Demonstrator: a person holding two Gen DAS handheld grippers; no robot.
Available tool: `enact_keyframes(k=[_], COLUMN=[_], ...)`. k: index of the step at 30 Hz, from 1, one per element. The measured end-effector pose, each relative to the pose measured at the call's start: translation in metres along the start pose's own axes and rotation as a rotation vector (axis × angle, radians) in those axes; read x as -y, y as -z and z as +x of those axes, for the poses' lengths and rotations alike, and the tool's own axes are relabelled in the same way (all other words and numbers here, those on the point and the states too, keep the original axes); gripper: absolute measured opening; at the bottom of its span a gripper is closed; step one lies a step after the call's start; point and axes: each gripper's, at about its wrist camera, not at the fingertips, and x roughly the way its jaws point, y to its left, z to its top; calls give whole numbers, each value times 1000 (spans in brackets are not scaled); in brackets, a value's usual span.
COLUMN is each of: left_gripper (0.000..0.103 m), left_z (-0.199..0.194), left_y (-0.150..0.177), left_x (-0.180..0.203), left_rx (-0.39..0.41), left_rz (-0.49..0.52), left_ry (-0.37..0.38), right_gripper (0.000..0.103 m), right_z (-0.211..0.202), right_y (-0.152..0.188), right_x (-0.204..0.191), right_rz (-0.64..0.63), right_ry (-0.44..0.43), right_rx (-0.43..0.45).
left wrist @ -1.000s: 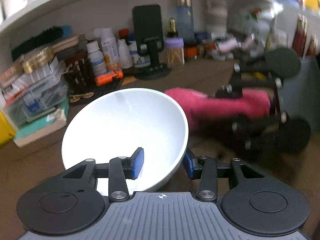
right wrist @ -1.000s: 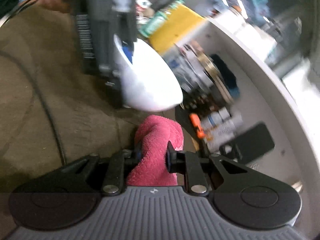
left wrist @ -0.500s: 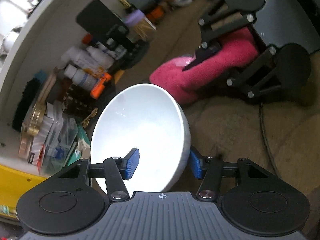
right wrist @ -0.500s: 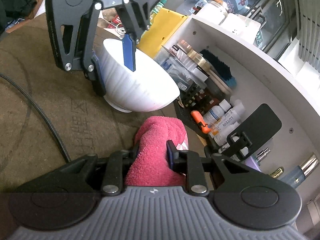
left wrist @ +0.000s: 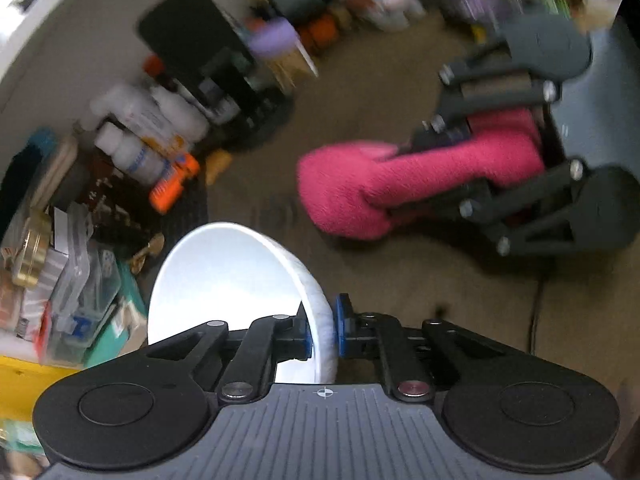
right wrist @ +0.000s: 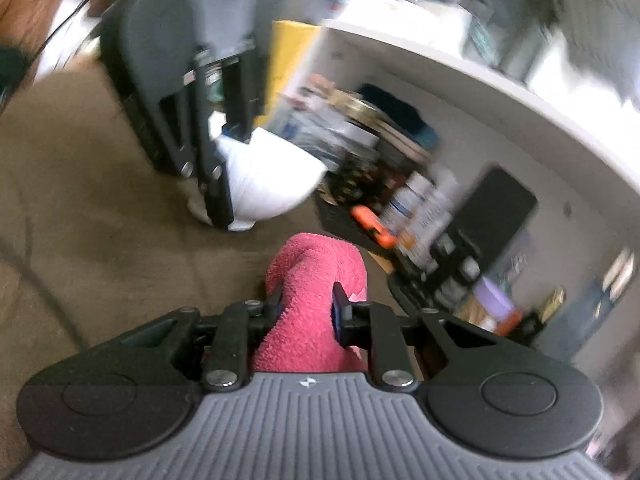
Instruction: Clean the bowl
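Your left gripper (left wrist: 322, 330) pinches the white bowl (left wrist: 224, 280) by its rim, one blue pad inside and one outside, tipping the bowl on edge so its opening faces left toward the shelf clutter. Your right gripper (right wrist: 306, 306) is clamped on the pink cloth (right wrist: 316, 280), whose folded end pokes forward past the fingers. It points at the left one across the brown table (left wrist: 380, 92), cloth near the bowl but not touching it
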Motion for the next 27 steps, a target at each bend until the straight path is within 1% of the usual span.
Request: enact_keyframes(k=[1,2,3,4,5,7,9,10,11,13,16,18,21,22,24,26,27], left_gripper=[13,14,15,15,15,14,13,12,11,11,11,11,11,11,11,11,11], left_z=[-8,-10,-14,-19,-20,-21,-25,-25,-25,-24,-17,-13,-11,-12,-12,-13,-15], left_y=[3,3,9,19,27,34,55,63,63,75,81,82,81,79,76,73,73], left_x=[-4,-4,-5,-8,-9,-11,-19,-23,-27,-34,-46,-52,-58,-58,-57,-57,-58], left_rx=[71,88,154,240,299,364,473,509,519,569,587,589,593,591,580,567,566], left_rz=[-78,-96,-163,-259,-330,-403,-526,-579,-594,-670,-715,-729,-737,-734,-719,-701,-692], left_ry=[43,54,85,124,162,207,268,295,307,346,361,375,391,389,380,374,367], right_gripper=[20,20,20,19,19,19,20,20,19,20,20,19,19,19,19,19,19], right_z=[-5,-12,-19,-28,-33,-34,-23,-15,-9,-4,-17,-32,-49,-48,-40,-23,-18], right_y=[-1,-1,-2,-1,-1,0,1,2,2,-1,-3,-4,-12,-16,-22,-24,-23], right_x=[14,28,43,58,67,73,72,68,66,46,23,9,-14,-18,-18,-4,5], right_rz=[78,162,246,334,386,418,401,384,371,292,198,154,89,81,86,121,153], right_ry=[-27,-61,-96,-141,-167,-168,-148,-151,-158,-208,-270,-325,-382,-393,-390,-326,-309], right_rx=[19,49,79,122,150,162,130,108,94,71,62,63,73,76,78,66,63])
